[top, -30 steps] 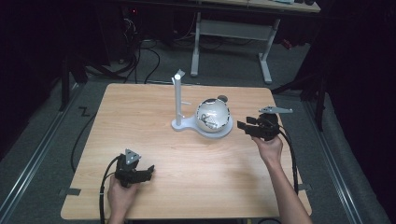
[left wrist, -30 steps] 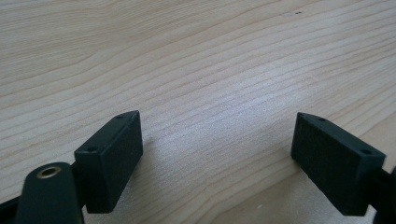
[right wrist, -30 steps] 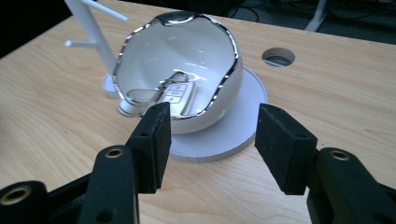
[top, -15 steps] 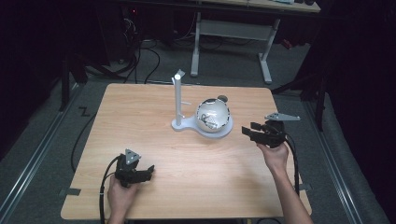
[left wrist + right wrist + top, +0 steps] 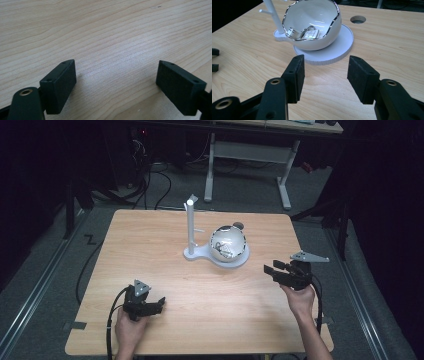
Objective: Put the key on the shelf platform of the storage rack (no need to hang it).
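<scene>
Your white bowl (image 5: 317, 27) sits on the round part of a white stand (image 5: 337, 48) near the table (image 5: 150, 250) centre, beside its upright post (image 5: 190, 225). Inside lie small silvery metal pieces (image 5: 304, 33). Your right gripper (image 5: 325, 75) faces the bowl, jaws spread, empty. Your left gripper (image 5: 116, 85) rests low over bare wood, also spread, empty.

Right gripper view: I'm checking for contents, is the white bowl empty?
No, the white bowl holds small shiny metal pieces at its bottom.
</scene>
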`<state>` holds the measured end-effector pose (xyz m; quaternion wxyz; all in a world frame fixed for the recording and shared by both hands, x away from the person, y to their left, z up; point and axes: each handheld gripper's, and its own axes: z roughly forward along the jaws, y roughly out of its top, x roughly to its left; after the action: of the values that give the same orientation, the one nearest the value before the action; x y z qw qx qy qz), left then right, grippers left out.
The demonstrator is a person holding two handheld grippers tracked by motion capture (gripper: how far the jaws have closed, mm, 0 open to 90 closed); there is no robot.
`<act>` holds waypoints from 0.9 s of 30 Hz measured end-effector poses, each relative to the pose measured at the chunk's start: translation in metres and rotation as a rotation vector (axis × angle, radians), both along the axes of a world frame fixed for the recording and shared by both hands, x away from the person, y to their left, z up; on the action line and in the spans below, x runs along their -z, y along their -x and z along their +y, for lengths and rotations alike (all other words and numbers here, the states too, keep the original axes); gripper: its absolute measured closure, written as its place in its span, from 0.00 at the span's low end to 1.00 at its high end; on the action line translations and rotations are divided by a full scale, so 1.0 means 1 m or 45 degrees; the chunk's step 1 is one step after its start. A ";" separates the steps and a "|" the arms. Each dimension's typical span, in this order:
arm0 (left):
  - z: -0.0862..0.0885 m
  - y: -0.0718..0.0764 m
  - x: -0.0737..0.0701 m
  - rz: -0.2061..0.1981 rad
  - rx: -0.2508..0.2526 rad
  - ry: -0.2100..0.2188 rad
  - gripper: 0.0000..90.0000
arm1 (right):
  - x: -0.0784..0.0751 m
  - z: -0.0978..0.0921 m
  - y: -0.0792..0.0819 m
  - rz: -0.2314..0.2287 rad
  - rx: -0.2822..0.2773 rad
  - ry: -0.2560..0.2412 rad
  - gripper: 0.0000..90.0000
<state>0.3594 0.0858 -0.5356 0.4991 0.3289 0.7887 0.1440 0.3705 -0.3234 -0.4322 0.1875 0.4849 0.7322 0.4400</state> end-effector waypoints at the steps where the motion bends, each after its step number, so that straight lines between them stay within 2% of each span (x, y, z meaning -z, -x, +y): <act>1: 0.000 0.000 0.000 -0.001 0.001 0.000 0.19 | 0.000 0.000 0.002 -0.009 -0.004 0.000 0.54; 5: 0.000 0.000 0.000 0.001 -0.001 0.002 0.19 | 0.001 0.000 0.010 -0.008 0.000 -0.019 0.54; 9: 0.000 0.000 0.000 0.000 0.001 0.001 0.19 | 0.008 0.008 0.015 0.012 -0.023 0.026 0.54; 19: 0.000 0.000 0.000 0.000 0.000 0.001 0.19 | 0.022 0.021 0.025 0.007 -0.054 0.016 0.54; 27: 0.000 0.000 0.000 0.000 -0.001 0.001 0.19 | 0.037 0.034 0.031 0.039 -0.087 0.020 0.54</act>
<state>0.3595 0.0857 -0.5356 0.4992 0.3285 0.7888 0.1439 0.3396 -0.2899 -0.4688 0.1647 0.4648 0.7546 0.4329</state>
